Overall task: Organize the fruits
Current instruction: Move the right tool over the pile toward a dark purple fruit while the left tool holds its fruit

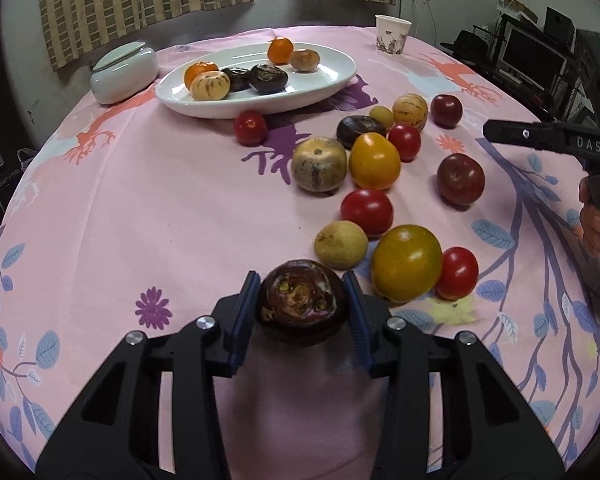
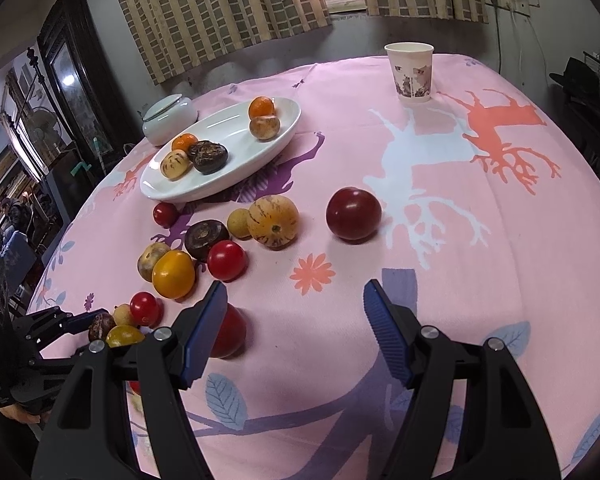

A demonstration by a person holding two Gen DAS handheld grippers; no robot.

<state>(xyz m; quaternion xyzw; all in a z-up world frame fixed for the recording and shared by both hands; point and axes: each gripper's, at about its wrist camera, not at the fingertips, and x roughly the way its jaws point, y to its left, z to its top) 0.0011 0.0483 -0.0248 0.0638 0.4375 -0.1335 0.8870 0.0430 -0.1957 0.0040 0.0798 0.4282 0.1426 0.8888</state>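
Note:
A dark brown, rough-skinned fruit (image 1: 302, 302) rests on the pink tablecloth (image 1: 160, 208), and my left gripper (image 1: 301, 280) is shut on it, a blue pad against each side. The same grip appears small at the lower left of the right wrist view, on the dark fruit (image 2: 99, 326). My right gripper (image 2: 295, 286) stands open over bare cloth with nothing between its fingers; a red fruit (image 2: 232, 336) sits just left of its left finger. Several loose red, yellow and brown fruits lie scattered nearby. A white oval plate (image 1: 332, 76) further back holds several fruits.
A paper cup (image 2: 412, 72) stands at the far right of the table. Left of the plate sits a white lidded jar (image 1: 124, 72). The right gripper's arm (image 1: 540, 136) and a hand (image 1: 592, 220) show at the left view's right edge. Curtains hang behind the table.

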